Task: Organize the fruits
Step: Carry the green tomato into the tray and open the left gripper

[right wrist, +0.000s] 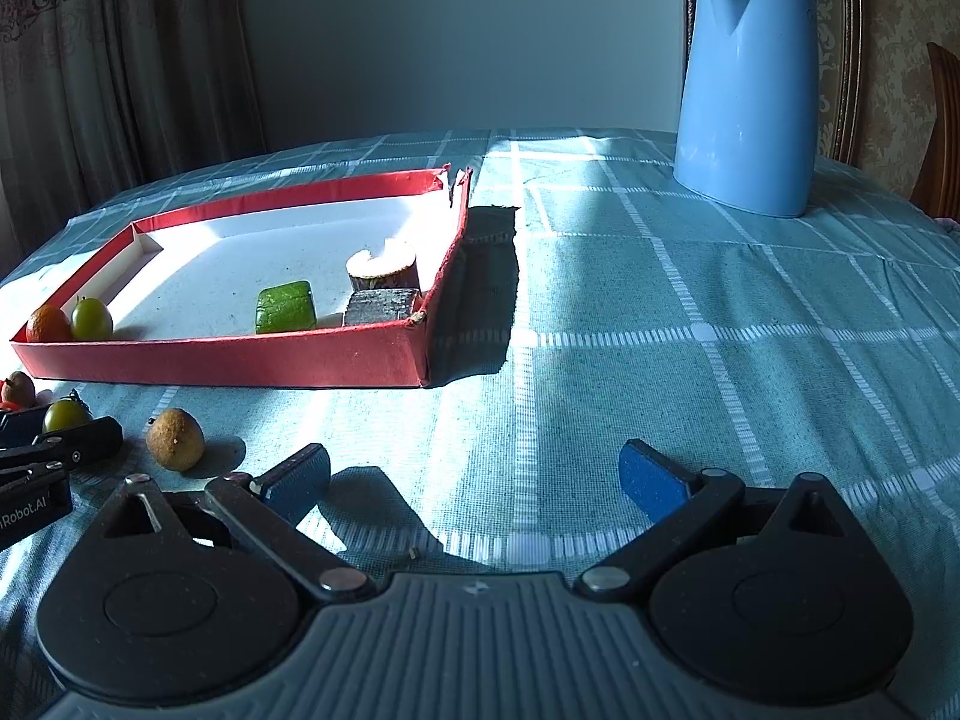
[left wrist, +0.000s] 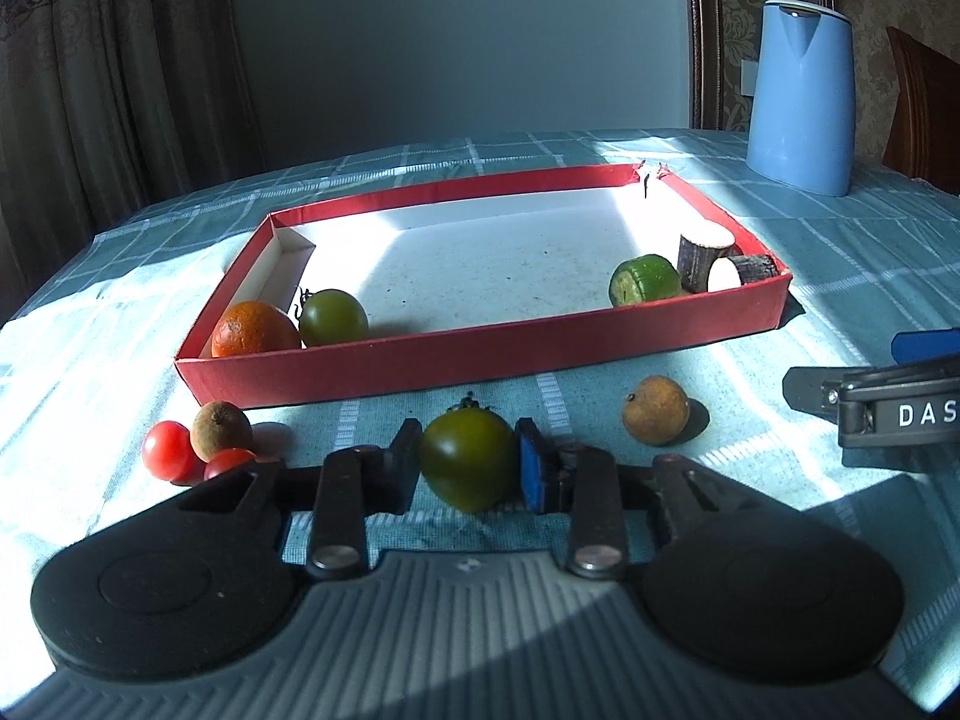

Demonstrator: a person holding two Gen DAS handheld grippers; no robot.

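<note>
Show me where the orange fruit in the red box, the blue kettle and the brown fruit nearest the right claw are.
orange fruit (left wrist: 252,330), left wrist view, its sunlit front.
blue kettle (right wrist: 750,102), right wrist view, middle of its body.
brown fruit (right wrist: 174,439), right wrist view, its centre.

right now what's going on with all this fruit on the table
A person is sorting fruit into the red tray. The left gripper is closed on a green tomato just in front of the tray. The right gripper is open and empty. An orange and another green tomato already sit inside; a brown fruit waits outside.
</note>
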